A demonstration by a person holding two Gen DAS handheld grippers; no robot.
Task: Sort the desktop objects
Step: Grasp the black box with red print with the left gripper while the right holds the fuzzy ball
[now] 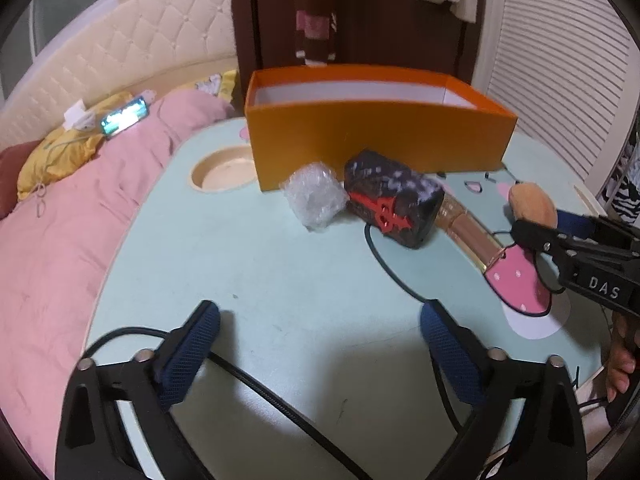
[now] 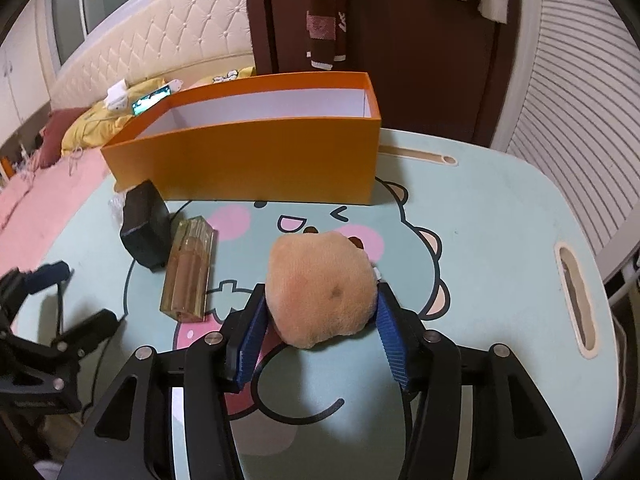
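Cream tufted headboard (image 1: 132, 36) along left wall. Pink quilt (image 1: 72, 216) on bed, yellow cloth (image 1: 60, 152) on top. Dark brown door (image 2: 420, 40) behind, striped scarf (image 2: 322, 12) hanging. White slatted panel (image 2: 580, 100) right.

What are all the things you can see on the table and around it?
table: one, pale blue-green with a cartoon bear print, under everything
box: one, orange outside and white inside, open, at the table's far side
plush toy: one, tan, between the right gripper's pads
dark box: one, black with a red emblem, in front of the orange box
wrapped bundle: one, clear bubble wrap, beside the dark box
bottle: one, amber and gold, lying beside the dark box
phone: one, screen lit, on the bed
left gripper: one, black with blue pads, jaws open and empty
right gripper: one, black with blue pads, around the toy
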